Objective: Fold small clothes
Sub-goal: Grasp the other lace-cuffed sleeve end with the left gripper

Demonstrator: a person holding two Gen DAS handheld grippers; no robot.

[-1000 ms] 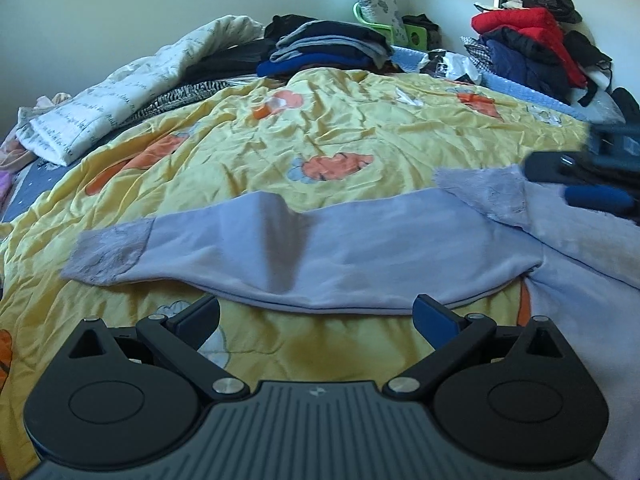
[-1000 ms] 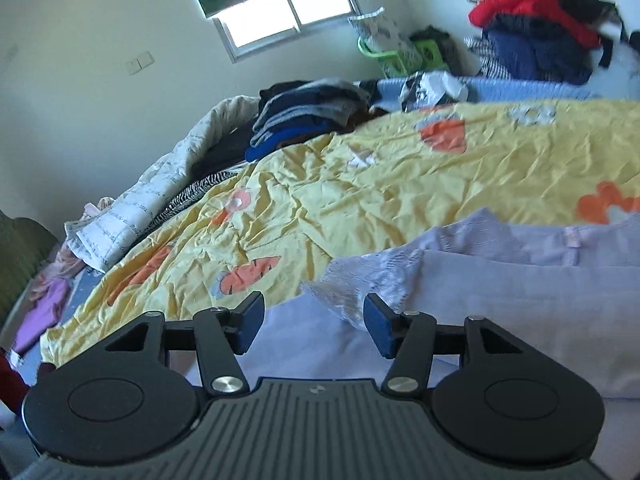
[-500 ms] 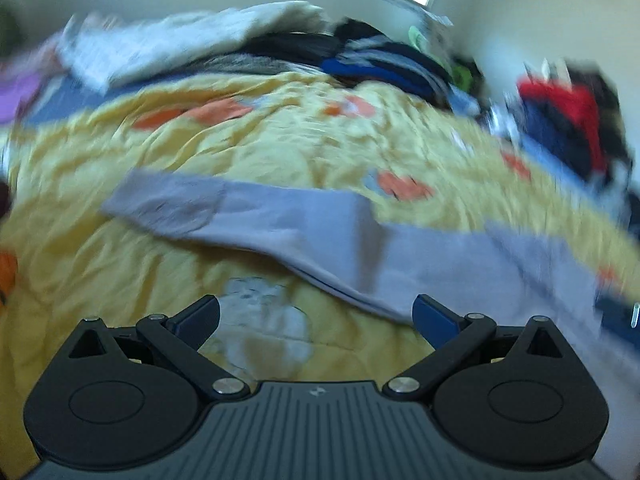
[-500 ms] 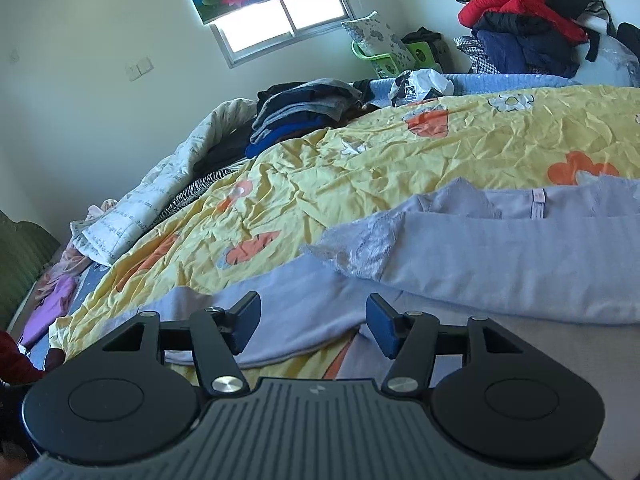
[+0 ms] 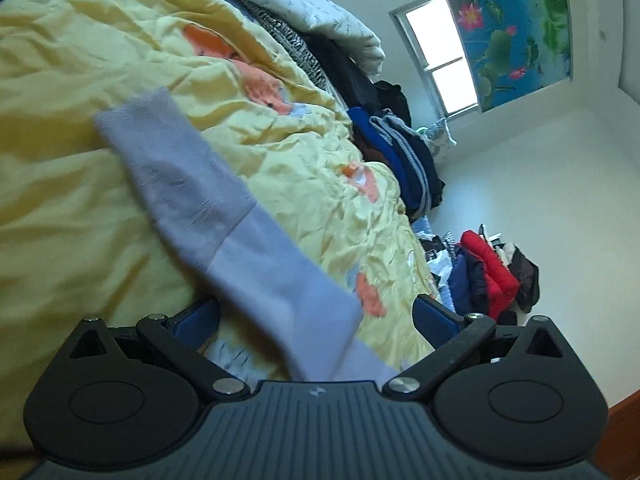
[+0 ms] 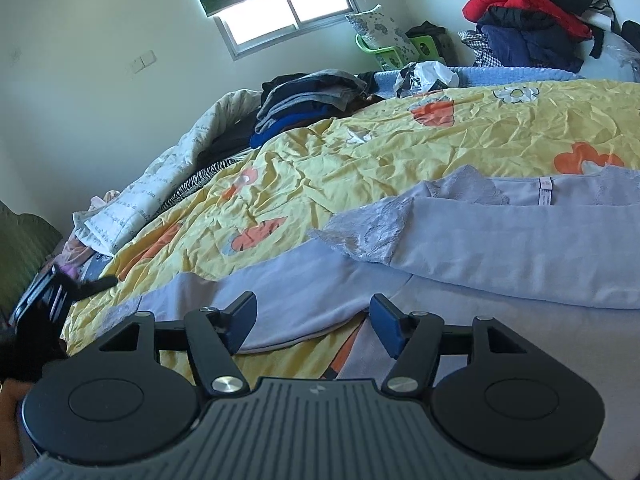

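A lavender long-sleeved top (image 6: 500, 248) lies spread on the yellow bedspread (image 6: 400, 152). One sleeve is folded across the body, its lace cuff (image 6: 360, 228) on top. The other sleeve (image 5: 240, 240) stretches out to the left. My left gripper (image 5: 316, 316) is open, tilted, with that sleeve running between its fingers near the cuff (image 5: 172, 168). It also shows at the left edge of the right wrist view (image 6: 56, 288). My right gripper (image 6: 312, 320) is open and empty, low over the sleeve near the body.
A stack of folded dark clothes (image 6: 308, 100) and a white quilt (image 6: 168, 184) lie at the far side of the bed. A pile of red and navy jackets (image 6: 528, 20) sits at the back right. A green basket (image 6: 400, 48) stands under the window.
My left gripper has swung left along the outstretched sleeve to its cuff end and rolled sideways. My right gripper has drawn back from the folded lace cuff, staying open.
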